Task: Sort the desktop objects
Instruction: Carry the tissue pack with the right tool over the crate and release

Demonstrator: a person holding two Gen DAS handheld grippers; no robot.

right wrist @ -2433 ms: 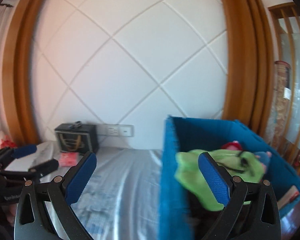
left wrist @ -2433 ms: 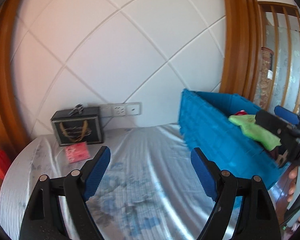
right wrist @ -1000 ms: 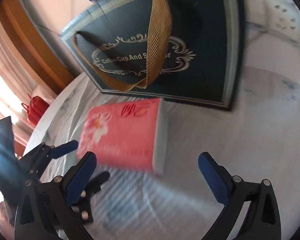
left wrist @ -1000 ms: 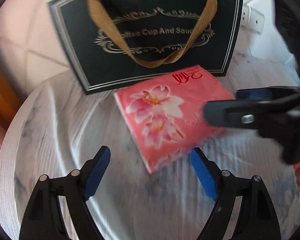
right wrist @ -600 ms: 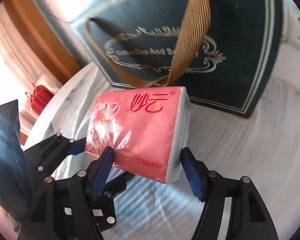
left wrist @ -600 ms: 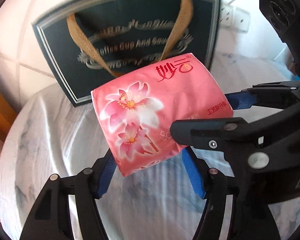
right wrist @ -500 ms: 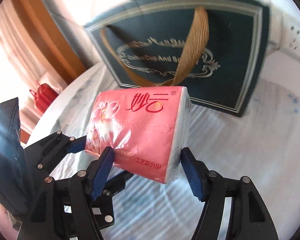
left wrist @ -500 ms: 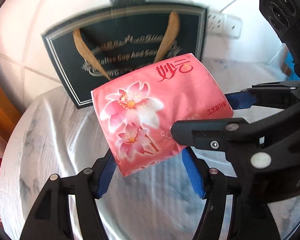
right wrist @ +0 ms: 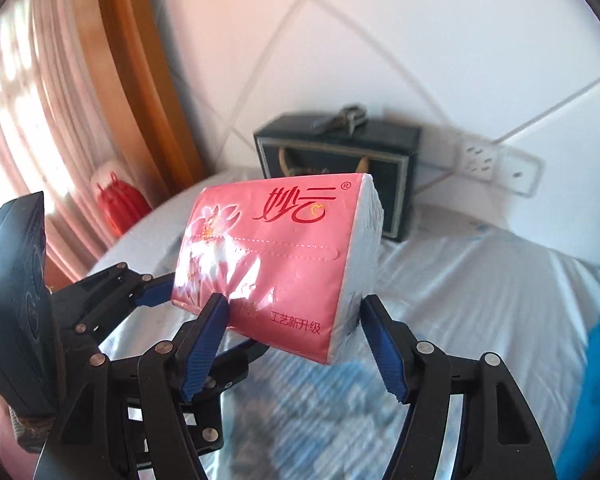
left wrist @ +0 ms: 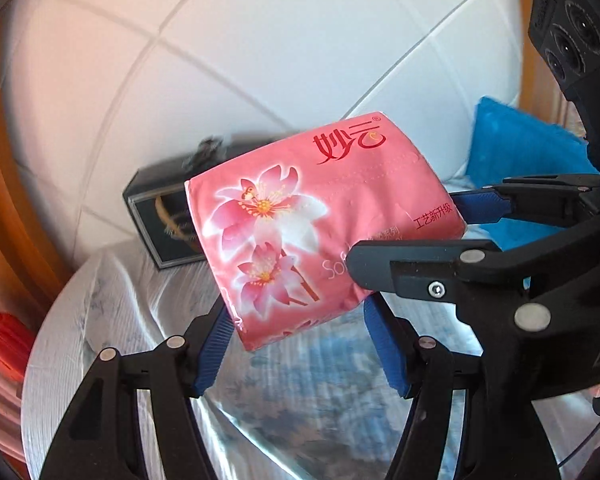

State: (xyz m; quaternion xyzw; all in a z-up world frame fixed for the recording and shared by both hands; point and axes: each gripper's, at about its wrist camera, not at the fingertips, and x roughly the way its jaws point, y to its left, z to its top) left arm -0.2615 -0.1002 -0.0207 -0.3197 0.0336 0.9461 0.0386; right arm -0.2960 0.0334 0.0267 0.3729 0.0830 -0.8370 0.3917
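The soft pink plastic-wrapped tissue pack with flowers (left wrist: 320, 228) is up in the air above the round white-clothed table (left wrist: 112, 320), squeezed by both the left gripper (left wrist: 300, 344) and the right gripper (right wrist: 296, 340) — it looks light, squashy and a bit slippery, so holding its short ends seems best.

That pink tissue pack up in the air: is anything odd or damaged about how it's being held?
The tissue pack is gripped by both the left gripper and the right gripper at once, tilted, clear of the table. Its soft wrapper dents where the pads press, but nothing looks torn.
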